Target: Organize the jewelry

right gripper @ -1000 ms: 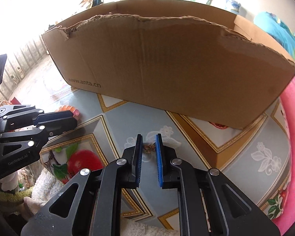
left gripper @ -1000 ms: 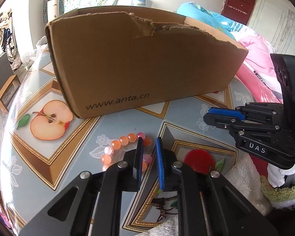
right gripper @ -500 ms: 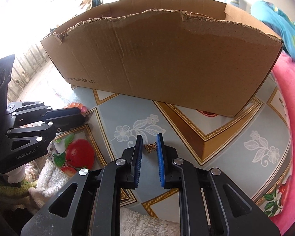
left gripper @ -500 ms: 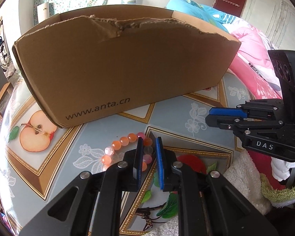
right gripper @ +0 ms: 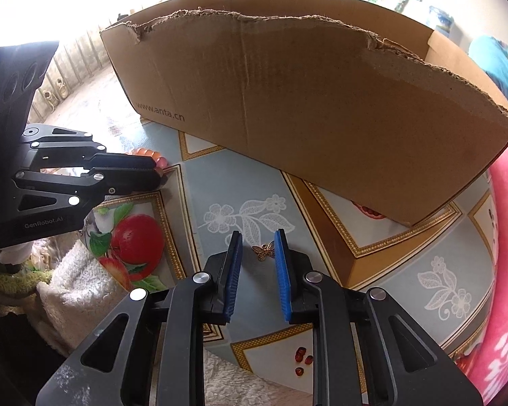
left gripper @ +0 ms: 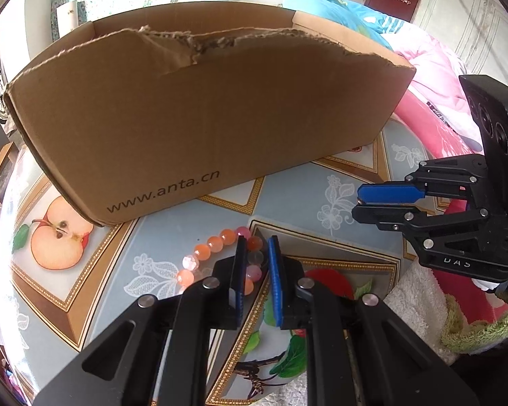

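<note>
We list first the left gripper (left gripper: 254,253), angled down over the table (left gripper: 288,189): its jaws stand narrowly apart, the near arc of the bead bracelet (left gripper: 220,253) lies in the gap between them, and we cannot tell whether the pads press on the beads or merely flank them. The bracelet is a ring of orange, pink and clear beads lying flat on the patterned tabletop, just in front of the cardboard box (left gripper: 203,111) and apart from its wall; in the right wrist view only a few orange beads (right gripper: 145,153) show past the tip of the left gripper. Next, the right gripper (right gripper: 258,247): its jaws are released, parted a little wider than the item between them, a small bronze butterfly charm (right gripper: 264,251) lying flat on the blue-grey floral panel of the table, touched by neither pad. From the left wrist view the right gripper (left gripper: 359,203) appears side-on at the right, its blue and black fingers close together. The box, open-topped with a torn upper edge and "www.anta.cn" printed on its near wall, stands on the table behind both items. Three small dark red beads (right gripper: 303,362) lie together near the table's front edge, beneath the right gripper's frame. A cream towel (right gripper: 78,291) lies at the near edge.
</note>
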Demonstrator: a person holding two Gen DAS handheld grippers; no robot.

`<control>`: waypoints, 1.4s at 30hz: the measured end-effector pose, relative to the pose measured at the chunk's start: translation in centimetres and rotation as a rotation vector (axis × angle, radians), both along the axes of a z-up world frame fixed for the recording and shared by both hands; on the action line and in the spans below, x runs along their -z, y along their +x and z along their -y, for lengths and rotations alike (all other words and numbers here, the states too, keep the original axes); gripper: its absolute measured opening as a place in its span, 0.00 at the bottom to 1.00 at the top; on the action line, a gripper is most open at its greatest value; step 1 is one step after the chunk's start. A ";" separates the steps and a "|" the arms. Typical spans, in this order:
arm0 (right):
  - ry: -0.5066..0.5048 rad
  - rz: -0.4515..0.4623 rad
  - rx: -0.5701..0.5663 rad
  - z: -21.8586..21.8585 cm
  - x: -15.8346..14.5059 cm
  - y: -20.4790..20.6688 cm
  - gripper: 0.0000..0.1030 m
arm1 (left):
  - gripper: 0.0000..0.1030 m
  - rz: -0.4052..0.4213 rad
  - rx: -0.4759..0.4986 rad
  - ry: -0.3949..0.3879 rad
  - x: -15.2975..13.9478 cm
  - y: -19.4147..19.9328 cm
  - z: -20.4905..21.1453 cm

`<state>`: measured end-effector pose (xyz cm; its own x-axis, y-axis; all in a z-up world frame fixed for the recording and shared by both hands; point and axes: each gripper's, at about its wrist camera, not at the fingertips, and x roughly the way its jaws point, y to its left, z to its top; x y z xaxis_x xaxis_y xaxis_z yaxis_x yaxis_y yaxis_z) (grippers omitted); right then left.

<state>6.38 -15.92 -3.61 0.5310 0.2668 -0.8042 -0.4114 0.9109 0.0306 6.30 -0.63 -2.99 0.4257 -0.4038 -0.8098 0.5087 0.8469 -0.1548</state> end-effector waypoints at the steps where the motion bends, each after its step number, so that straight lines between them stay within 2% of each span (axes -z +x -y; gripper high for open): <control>1: 0.005 -0.003 0.005 0.1 0.1 0.2 0.14 | 0.12 -0.005 -0.001 -0.001 0.0 0.1 0.0; 9: 0.120 -0.065 0.059 0.9 0.0 0.8 0.10 | 0.12 -0.035 0.000 0.013 -0.1 0.5 0.1; 13: 0.171 -0.078 0.078 2.9 0.2 1.4 0.10 | 0.12 -0.041 -0.008 0.010 -0.1 0.7 0.2; 17: 0.264 -0.103 0.131 4.9 0.4 1.7 0.10 | 0.12 -0.039 -0.026 0.000 0.0 0.9 0.5; 22: 0.357 -0.139 0.167 7.1 0.8 2.3 0.10 | 0.12 -0.020 -0.023 0.021 -0.2 0.7 0.8; 23: 0.372 -0.143 0.171 7.5 0.8 2.1 0.09 | 0.09 -0.019 -0.023 0.023 -0.2 0.7 0.8; 28: 0.400 -0.133 0.204 9.2 1.1 2.1 0.09 | 0.09 -0.012 -0.028 0.025 -0.3 0.8 1.0; 31: 0.418 -0.125 0.224 9.8 -0.2 1.1 0.09 | 0.09 0.008 -0.030 0.019 -0.7 0.6 1.0; 34: 0.429 -0.106 0.242 10.1 -0.5 0.1 0.09 | 0.09 0.020 -0.044 -0.004 -1.0 0.3 0.6; 37: 0.441 -0.079 0.257 10.5 -1.3 -0.8 0.09 | 0.08 0.016 -0.067 -0.059 -1.8 -0.1 -0.3; 38: 0.446 -0.071 0.260 10.7 -1.6 -1.1 0.09 | 0.08 0.016 -0.075 -0.090 -2.2 -0.2 -0.8; 40: 0.449 -0.052 0.266 11.1 -2.4 -1.7 0.02 | 0.08 0.022 -0.091 -0.157 -3.2 -0.6 -2.1; 42: 0.461 -0.040 0.271 11.4 -3.1 -2.4 0.02 | 0.08 0.030 -0.103 -0.216 -4.1 -1.0 -2.9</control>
<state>3.97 -27.30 -0.48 0.6011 0.4549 -0.6571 -0.1532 0.8725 0.4639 5.34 2.31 1.16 0.4962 -0.5196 -0.6955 0.4282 0.8434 -0.3246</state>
